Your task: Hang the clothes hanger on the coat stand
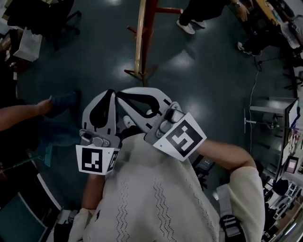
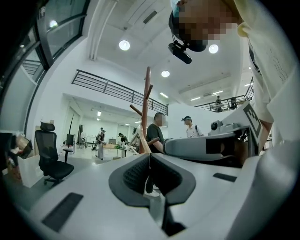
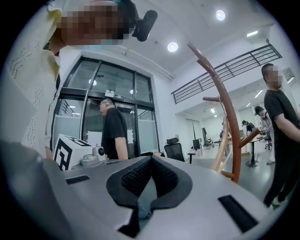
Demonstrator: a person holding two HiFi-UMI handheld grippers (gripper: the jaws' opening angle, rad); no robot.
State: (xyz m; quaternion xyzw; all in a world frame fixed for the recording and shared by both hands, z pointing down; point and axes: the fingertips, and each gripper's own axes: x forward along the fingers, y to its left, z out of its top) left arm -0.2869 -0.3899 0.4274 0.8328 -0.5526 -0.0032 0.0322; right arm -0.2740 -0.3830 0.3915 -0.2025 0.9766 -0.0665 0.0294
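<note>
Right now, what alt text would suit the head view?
Seen from above, the left hand-held gripper and right hand-held gripper, both shut and empty, sit side by side at the person's chest, pointing at a wooden coat stand on a dark floor.

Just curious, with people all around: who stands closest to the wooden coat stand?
The person in white shoes, just right of the coat stand in the head view; the others are farther off, at the edges.

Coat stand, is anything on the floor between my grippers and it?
Nothing visible: bare floor lies between the left gripper, the right gripper and the coat stand. Neither holds a hanger.
</note>
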